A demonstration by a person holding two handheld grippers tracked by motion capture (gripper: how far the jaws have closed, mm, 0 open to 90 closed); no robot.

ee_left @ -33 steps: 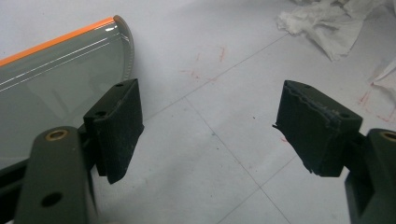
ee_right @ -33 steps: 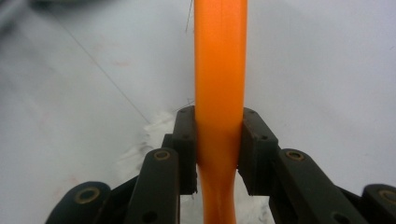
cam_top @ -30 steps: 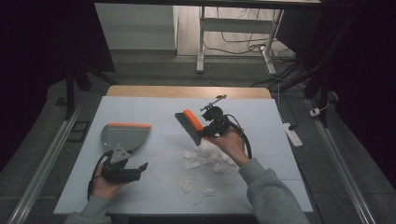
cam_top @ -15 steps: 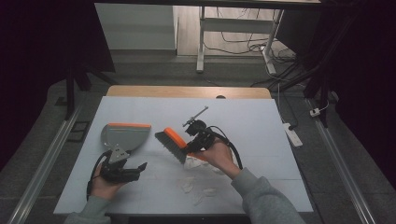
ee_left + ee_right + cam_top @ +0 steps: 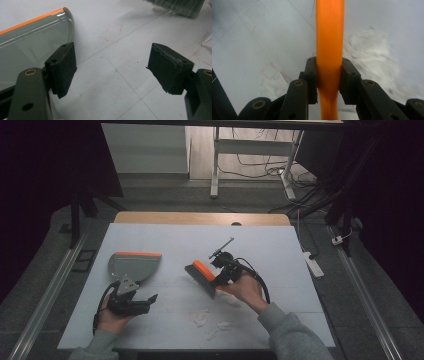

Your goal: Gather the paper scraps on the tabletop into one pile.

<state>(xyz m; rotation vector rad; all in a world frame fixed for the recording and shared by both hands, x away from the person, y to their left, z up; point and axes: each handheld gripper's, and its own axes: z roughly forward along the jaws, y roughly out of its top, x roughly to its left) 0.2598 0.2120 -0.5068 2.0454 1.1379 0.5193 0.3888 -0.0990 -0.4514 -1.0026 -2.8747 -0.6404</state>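
A hand brush (image 5: 201,277) with an orange back and grey bristles is tilted over the middle of the white table. My right gripper (image 5: 221,271) is shut on its orange handle (image 5: 329,37), which runs up between the jaws. The grey dustpan (image 5: 134,265) with an orange rim lies flat at the left. My left gripper (image 5: 144,302) is just near of the dustpan, with its jaws wide apart and nothing between them. The dustpan (image 5: 30,45) lies at the left jaw, and the brush bristles (image 5: 175,7) are farther off. White paper scraps (image 5: 201,318) lie near the front edge.
More white scraps (image 5: 220,325) are scattered near the front of the white table (image 5: 280,245). A blurred white patch of scraps (image 5: 372,50) lies on the table beside the handle. A power strip (image 5: 313,262) lies on the floor to the right.
My right gripper has swept the brush left and toward the front of the table, then slightly back right. The scraps are now spread nearer the front edge. The left gripper has stayed put.
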